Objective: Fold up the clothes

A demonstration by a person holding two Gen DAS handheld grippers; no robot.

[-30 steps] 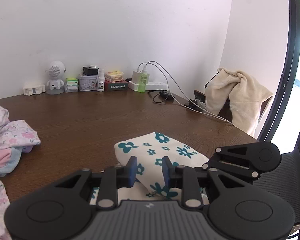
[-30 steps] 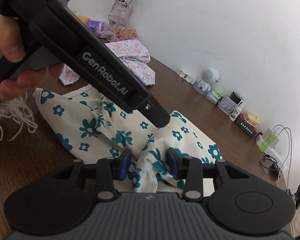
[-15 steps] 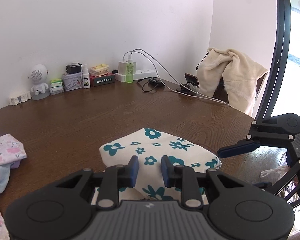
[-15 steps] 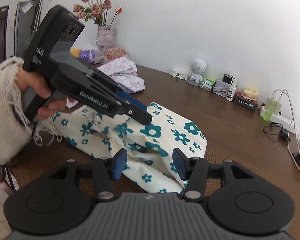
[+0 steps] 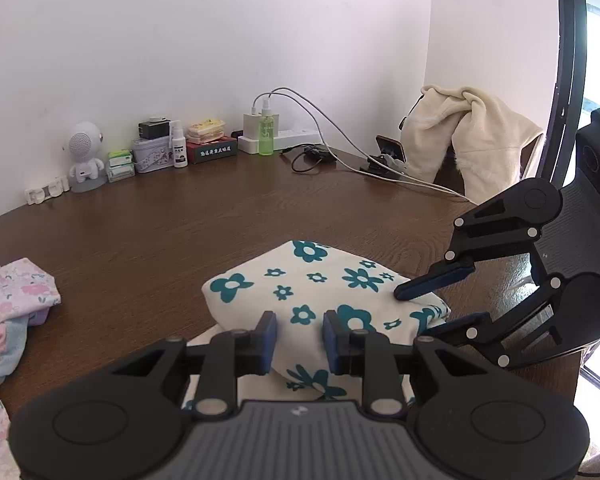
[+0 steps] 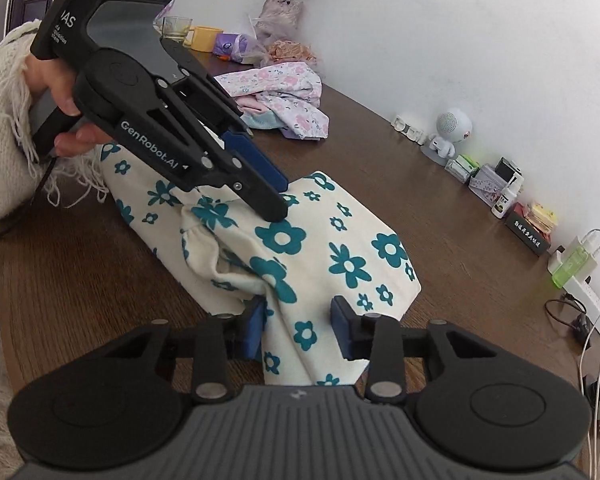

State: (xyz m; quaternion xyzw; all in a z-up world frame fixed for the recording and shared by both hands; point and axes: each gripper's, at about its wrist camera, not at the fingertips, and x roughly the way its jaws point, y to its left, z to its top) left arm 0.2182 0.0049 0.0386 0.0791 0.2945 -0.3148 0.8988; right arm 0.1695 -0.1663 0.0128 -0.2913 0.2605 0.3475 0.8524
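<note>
Garment (image 6: 320, 252) lies folded over on my counter (image 5: 180, 232), pink clothes (image 6: 284, 92) heaped unfolded, both jaws released.

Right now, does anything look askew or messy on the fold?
Yes. The floral garment is folded, but its near-left edge is bunched and rumpled, not flat. Behind it, a pink floral pile lies unfolded on the table. Nothing is spilled or damaged.

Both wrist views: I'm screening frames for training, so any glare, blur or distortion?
Left wrist view: window blown out at right, fisheye bends its frame, garment sharp. Right wrist view: even light, table edge curved, dark corners, no motion blur.
</note>
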